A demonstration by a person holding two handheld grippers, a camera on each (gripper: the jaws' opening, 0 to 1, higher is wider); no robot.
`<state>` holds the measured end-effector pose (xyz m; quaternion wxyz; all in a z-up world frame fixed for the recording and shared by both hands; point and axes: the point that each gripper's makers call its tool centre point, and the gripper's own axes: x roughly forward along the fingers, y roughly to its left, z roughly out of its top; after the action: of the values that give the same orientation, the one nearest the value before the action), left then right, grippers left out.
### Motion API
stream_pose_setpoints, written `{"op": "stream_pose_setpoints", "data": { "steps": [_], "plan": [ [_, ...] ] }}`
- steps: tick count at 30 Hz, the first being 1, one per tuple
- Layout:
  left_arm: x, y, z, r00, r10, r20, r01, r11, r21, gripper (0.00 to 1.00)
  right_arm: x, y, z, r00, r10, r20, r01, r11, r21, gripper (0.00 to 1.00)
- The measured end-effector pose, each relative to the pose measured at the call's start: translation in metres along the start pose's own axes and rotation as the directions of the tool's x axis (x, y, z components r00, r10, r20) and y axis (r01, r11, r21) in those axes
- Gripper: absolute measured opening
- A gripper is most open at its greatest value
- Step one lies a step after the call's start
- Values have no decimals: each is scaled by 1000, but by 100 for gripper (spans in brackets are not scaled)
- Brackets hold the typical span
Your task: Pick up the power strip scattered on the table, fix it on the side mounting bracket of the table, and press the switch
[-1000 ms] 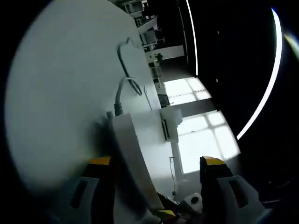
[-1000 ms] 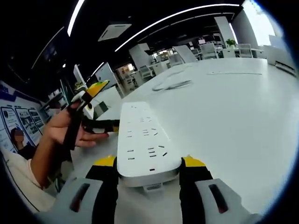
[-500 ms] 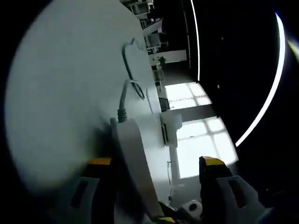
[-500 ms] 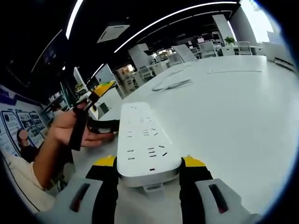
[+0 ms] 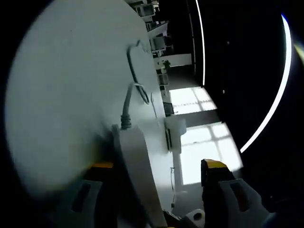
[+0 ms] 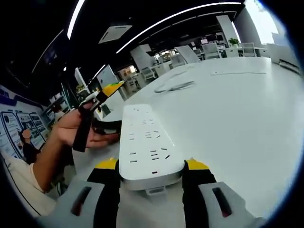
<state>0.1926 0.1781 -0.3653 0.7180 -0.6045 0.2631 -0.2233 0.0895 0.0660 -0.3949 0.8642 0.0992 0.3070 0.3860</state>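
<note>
Barely any change since a second ago: right gripper (image 6: 151, 167) stays clamped on the near end of the power strip (image 6: 148, 140), jaws pressing both long sides; the person's hand (image 6: 76, 132) with the left gripper (image 6: 102, 97) has crept slightly right, closer to the strip's far-left edge. Strip lies flat on the table (image 6: 237, 109), sockets up, its cable (image 5: 127, 102) trailing away across the top. In the left gripper view the jaws stand wide, with the strip's edge between them, not pinched. Probably positioned to steady the strip before carrying it to the side bracket.
</note>
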Motion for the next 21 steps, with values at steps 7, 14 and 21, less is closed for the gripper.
{"op": "stream_pose_setpoints", "data": {
  "steps": [7, 14, 21],
  "plan": [
    [1, 6, -2, 1000, 18, -3, -18, 1000, -7, 61, 0, 0, 0, 1000, -2, -3, 2, 1000, -9, 47],
    [1, 11, -7, 1000, 30, -2, -30, 1000, -9, 53, 0, 1, 0, 1000, -6, -6, 6, 1000, -20, 47],
    [0, 19, -6, 999, 50, -4, -50, 999, -15, 44, 0, 1, 0, 1000, -1, -2, 1, 1000, -16, 47]
  ]
}}
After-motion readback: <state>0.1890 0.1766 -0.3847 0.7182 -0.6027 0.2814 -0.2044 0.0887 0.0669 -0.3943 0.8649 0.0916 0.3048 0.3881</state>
